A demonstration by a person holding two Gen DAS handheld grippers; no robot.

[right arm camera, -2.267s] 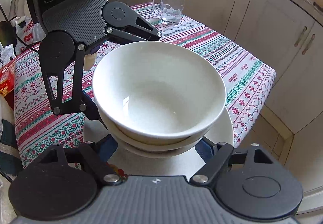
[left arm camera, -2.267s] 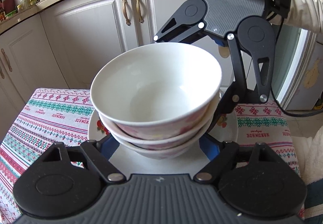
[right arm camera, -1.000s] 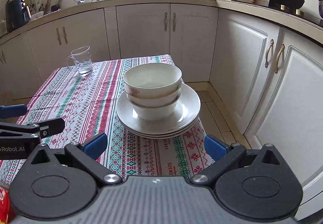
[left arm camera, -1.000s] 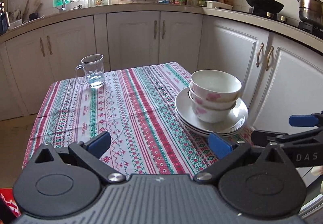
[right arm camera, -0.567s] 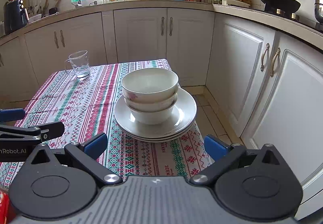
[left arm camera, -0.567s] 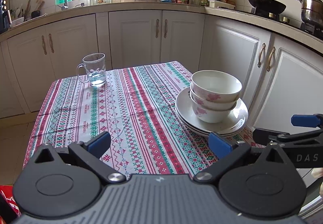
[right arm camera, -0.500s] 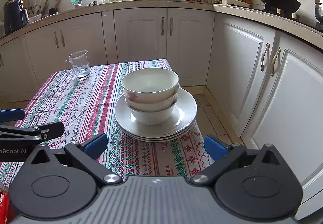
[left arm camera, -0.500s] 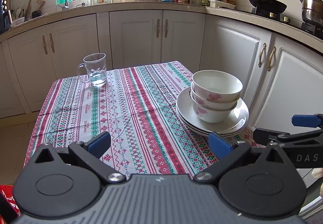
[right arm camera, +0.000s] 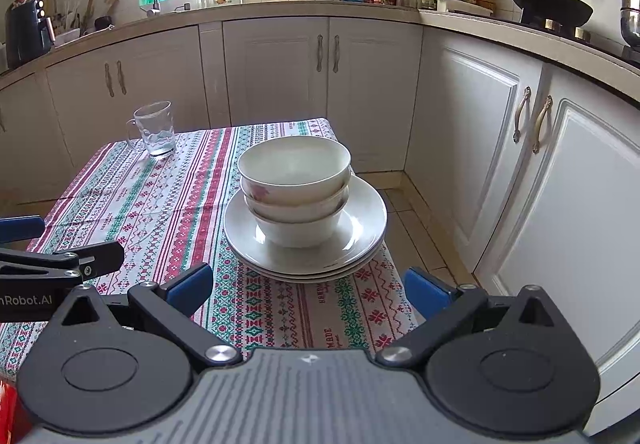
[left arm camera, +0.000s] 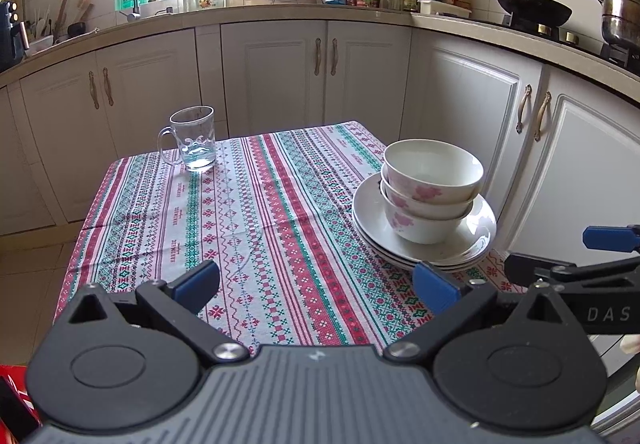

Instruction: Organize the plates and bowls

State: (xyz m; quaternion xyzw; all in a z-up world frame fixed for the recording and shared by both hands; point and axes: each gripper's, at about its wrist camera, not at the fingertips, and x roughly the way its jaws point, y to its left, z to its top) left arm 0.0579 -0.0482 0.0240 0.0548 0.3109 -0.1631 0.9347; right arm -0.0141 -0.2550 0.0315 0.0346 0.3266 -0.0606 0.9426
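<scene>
The left claw (left arm camera: 316, 284) is wide open and holds nothing. Its two blue fingertips (left arm camera: 198, 280) hang over the near end of the tabletop (left arm camera: 248, 212), which wears a striped cloth in red, green and white. The right claw (right arm camera: 308, 290) is wide open too, with nothing between its tips.

The stack of bowls (right arm camera: 294, 190) sits straight ahead of the right claw, a little beyond its tips. There are three white bowls, one inside the other, with pink flowers on their sides. They stand on a pile of white plates (right arm camera: 360, 240) — three rims show. The plates lie close to the tabletop's edge, on the side by the white cupboards (right arm camera: 560, 180).

From the left claw, the bowls (left arm camera: 432, 188) and the plates (left arm camera: 476, 240) are ahead and off to the right, just past its right fingertip. The right claw's black arm pokes in further to the right.

A glass mug (left arm camera: 192, 138) with a bit of water stands far ahead of the left claw, a little to the left, well apart from the dishes — no claw touches anything.
</scene>
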